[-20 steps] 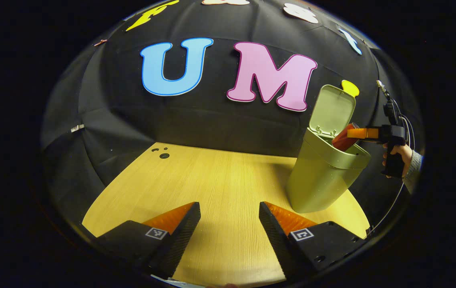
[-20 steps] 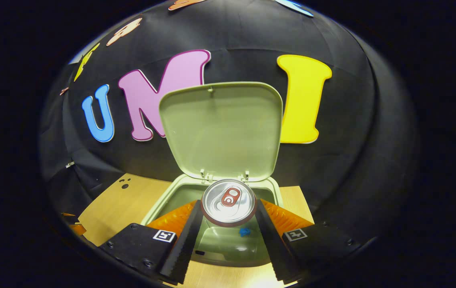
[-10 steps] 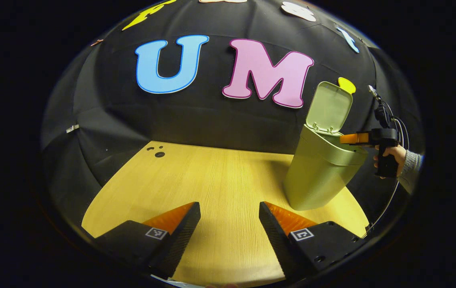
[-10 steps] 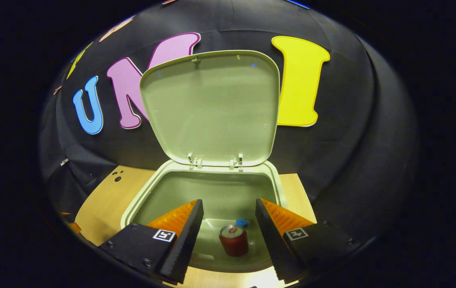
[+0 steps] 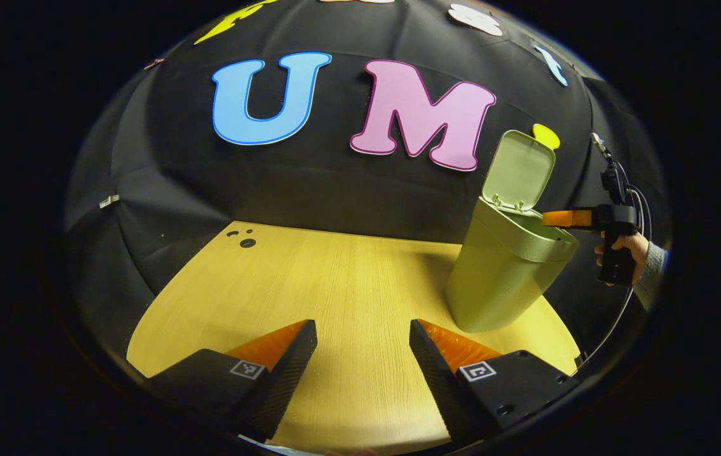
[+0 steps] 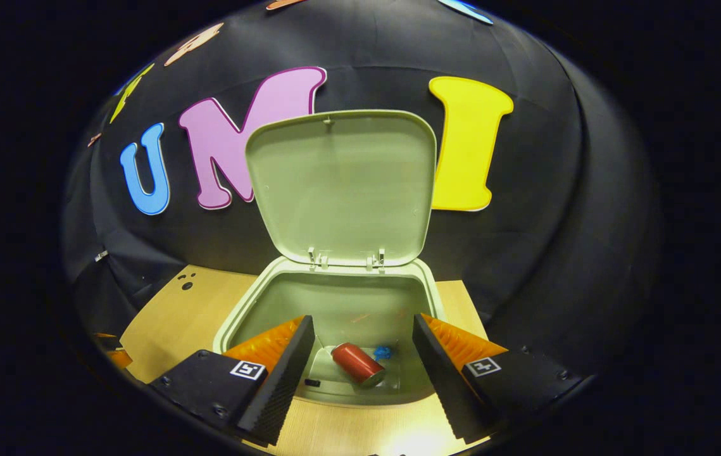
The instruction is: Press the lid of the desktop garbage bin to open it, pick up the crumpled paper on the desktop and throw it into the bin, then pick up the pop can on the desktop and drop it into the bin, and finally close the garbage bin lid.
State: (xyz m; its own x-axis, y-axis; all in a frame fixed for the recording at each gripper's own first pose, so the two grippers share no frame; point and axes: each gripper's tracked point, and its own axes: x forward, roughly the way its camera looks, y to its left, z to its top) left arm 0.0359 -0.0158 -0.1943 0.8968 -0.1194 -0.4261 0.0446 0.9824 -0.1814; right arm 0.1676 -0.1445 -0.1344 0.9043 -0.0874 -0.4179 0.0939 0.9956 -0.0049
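Looking along the left gripper (image 5: 363, 361), its jaws are spread wide over the bare surface (image 5: 335, 285); the bin (image 5: 504, 272) stands off to the right, lid (image 5: 520, 170) up; a hard push could tip it. Along the right gripper (image 6: 363, 364), jaws hang released; the pop can (image 6: 357, 363) lies below, inside.

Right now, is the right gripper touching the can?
Apart. In the right gripper view, the can lies on its side at the bottom of the bin, well below the open right gripper, with nothing between its fingers.
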